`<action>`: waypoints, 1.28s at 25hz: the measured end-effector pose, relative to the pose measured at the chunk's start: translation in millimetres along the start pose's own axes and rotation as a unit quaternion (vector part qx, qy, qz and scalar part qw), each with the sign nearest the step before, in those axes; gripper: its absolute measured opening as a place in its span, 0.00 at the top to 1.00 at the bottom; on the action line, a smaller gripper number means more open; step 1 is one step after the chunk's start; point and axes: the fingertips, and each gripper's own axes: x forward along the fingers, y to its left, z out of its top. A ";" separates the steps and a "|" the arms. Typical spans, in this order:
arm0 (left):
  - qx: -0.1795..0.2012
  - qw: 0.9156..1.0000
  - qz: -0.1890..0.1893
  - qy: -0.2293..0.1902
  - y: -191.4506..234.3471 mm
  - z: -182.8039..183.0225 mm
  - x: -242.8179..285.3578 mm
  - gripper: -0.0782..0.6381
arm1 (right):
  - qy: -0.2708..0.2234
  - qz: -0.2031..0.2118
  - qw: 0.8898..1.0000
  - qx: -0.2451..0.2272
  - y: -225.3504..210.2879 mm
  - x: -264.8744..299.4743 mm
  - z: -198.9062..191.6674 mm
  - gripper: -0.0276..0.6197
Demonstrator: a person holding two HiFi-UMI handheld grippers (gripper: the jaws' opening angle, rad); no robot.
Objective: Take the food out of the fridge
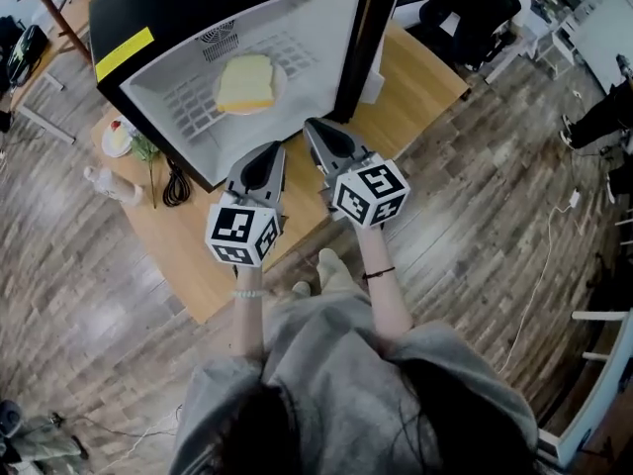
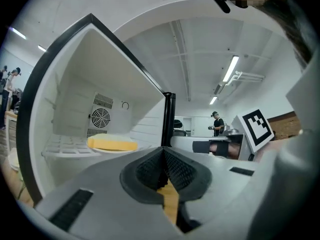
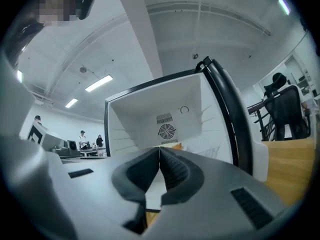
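Note:
A small black fridge (image 1: 148, 8) stands open on a wooden table (image 1: 420, 77), its white inside facing me. On its wire shelf lies a pale yellow slab of food (image 1: 245, 82) on a white plate (image 1: 280, 79). The left gripper view shows the food (image 2: 112, 143) left of the jaws. My left gripper (image 1: 265, 151) is shut and empty, just in front of the fridge's lower edge. My right gripper (image 1: 315, 127) is beside it, also shut and empty, pointing into the opening (image 3: 165, 109). Both sets of jaws (image 2: 164, 153) (image 3: 160, 151) meet with nothing between them.
The fridge door (image 1: 361, 28) stands open at the right of the opening. Left of the fridge on the table are a small plate with food (image 1: 117, 137), a green sprig (image 1: 146, 148), a black cable (image 1: 176, 181) and a clear bottle (image 1: 111, 184). Office chairs (image 1: 465, 13) stand behind.

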 end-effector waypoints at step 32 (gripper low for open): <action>-0.006 0.981 0.192 0.010 48.8 -4.6 21.8 0.88 | 0.018 0.156 0.944 0.289 -46.0 78.1 -9.3 0.70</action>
